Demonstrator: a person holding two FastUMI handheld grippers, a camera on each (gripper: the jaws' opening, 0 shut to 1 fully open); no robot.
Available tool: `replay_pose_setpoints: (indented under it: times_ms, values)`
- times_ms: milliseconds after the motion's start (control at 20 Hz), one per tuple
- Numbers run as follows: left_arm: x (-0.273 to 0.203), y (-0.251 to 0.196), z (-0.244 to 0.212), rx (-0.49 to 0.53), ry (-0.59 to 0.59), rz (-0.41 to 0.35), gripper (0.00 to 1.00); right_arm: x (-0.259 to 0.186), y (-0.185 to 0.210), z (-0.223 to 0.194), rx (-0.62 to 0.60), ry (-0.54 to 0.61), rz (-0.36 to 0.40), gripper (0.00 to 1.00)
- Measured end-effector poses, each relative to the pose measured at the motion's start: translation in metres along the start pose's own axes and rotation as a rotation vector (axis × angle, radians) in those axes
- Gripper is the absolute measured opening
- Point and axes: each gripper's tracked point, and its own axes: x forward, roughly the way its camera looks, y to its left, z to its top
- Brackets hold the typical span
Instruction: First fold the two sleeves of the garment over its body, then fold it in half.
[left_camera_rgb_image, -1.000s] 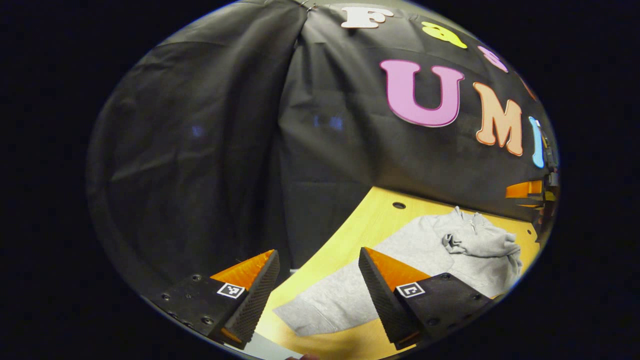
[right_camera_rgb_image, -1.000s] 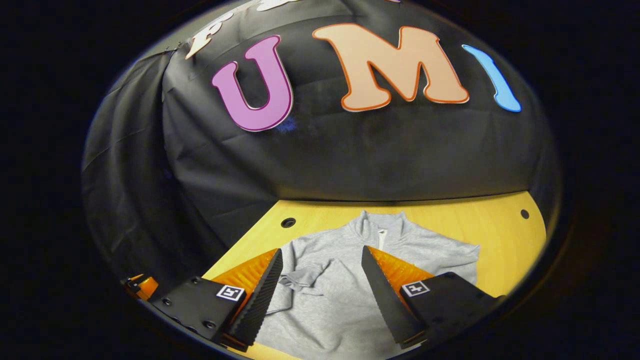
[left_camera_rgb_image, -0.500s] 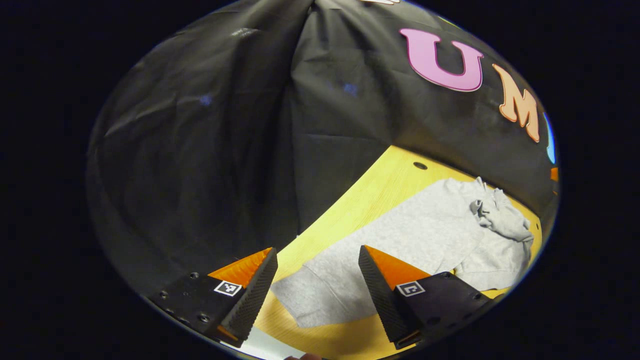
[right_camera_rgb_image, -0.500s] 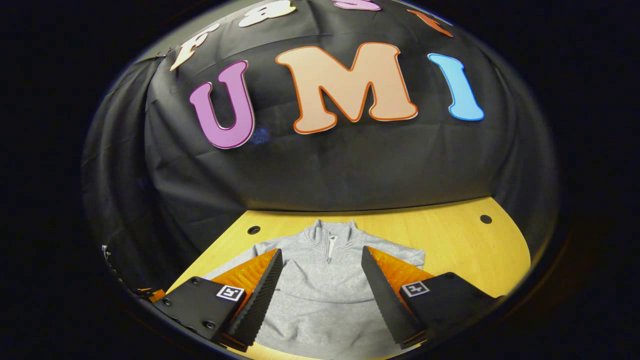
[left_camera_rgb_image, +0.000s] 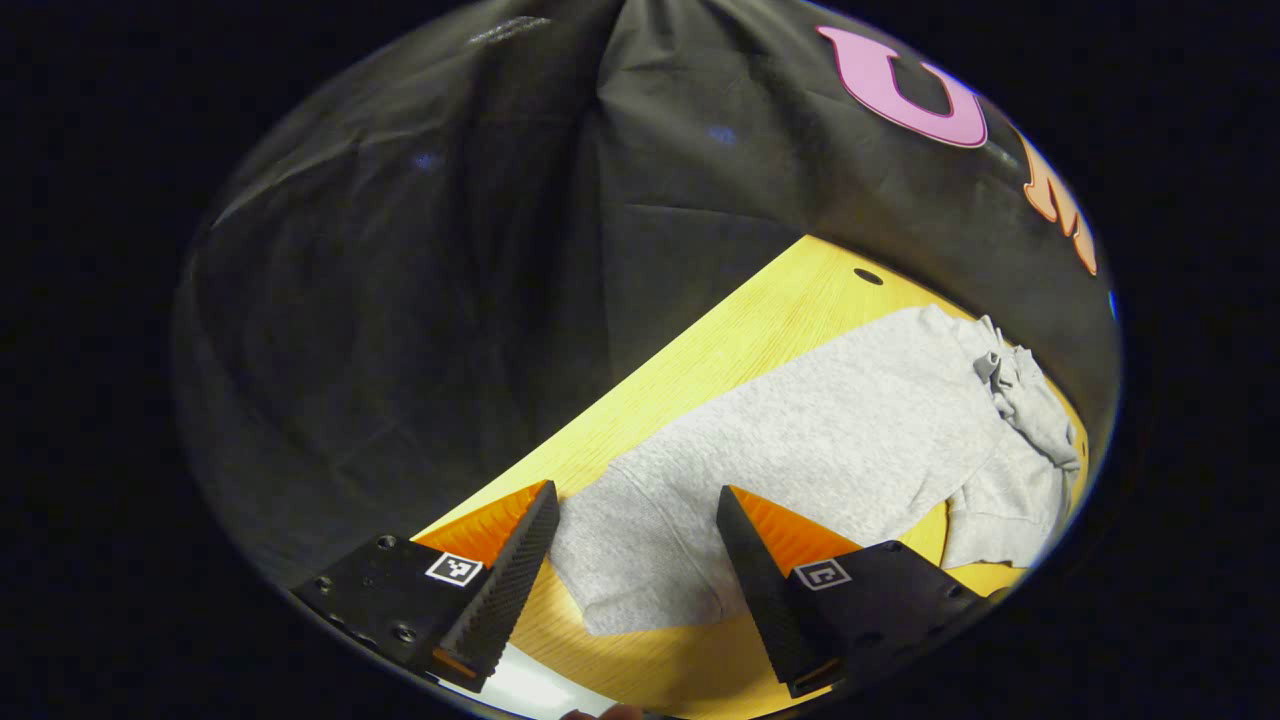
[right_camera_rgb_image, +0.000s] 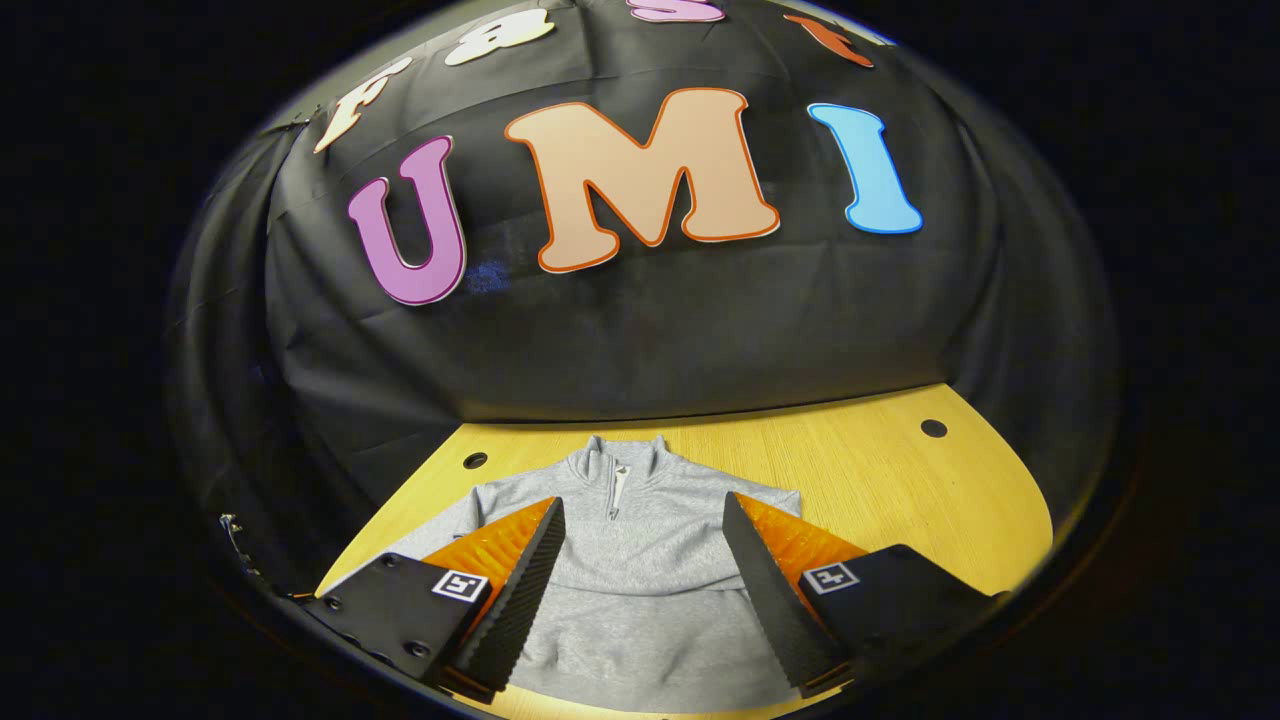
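Yellow table (right_camera_rgb_image: 880, 480): grey garment (right_camera_rgb_image: 640, 560) flat, one sleeve (left_camera_rgb_image: 640, 560) outstretched; both grippers spread.

The setting is a purpose-built recording booth, not a lived-in room. Black cloth (right_camera_rgb_image: 640, 330) forms the wall, hanging in creased panels that meet at a seam toward 12 o'clock in the left gripper view. The work surface is a light wooden table (right_camera_rgb_image: 880, 480) with round holes (right_camera_rgb_image: 933, 428) drilled near its far corners (one at 10 o'clock, one at 2 o'clock in the right gripper view). Lighting falls on the table only; the surroundings stay dark. A grey garment (right_camera_rgb_image: 640, 590) lies flat on the table.
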Motion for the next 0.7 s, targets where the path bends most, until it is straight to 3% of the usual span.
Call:
replay_pose_setpoints:
  times_ms: [150, 300, 400, 600, 650, 700]
  values:
    - [0.0, -0.002, -0.002, 0.049, -0.004, 0.003, 0.97, -0.004, -0.003, -0.002, -0.006, -0.002, -0.003, 0.98]
    - [0.001, -0.002, -0.002, 0.032, 0.0, 0.007, 0.91, -0.007, -0.007, -0.006, -0.005, 0.002, -0.008, 0.94]
    - [0.001, -0.008, -0.001, 0.043, 0.002, -0.017, 0.78, -0.01, -0.012, -0.01, 0.001, 0.007, -0.016, 0.94]
    - [0.005, -0.017, 0.004, 0.018, -0.001, -0.035, 0.16, -0.018, -0.025, -0.012, -0.01, 0.01, -0.032, 0.98]
    - [0.005, -0.017, 0.004, 0.003, 0.003, -0.034, 0.05, -0.021, -0.029, -0.011, -0.013, 0.007, -0.036, 0.94]
    - [0.005, -0.017, 0.005, -0.019, 0.012, -0.036, 0.02, -0.023, -0.031, -0.011, -0.016, 0.003, -0.039, 0.94]
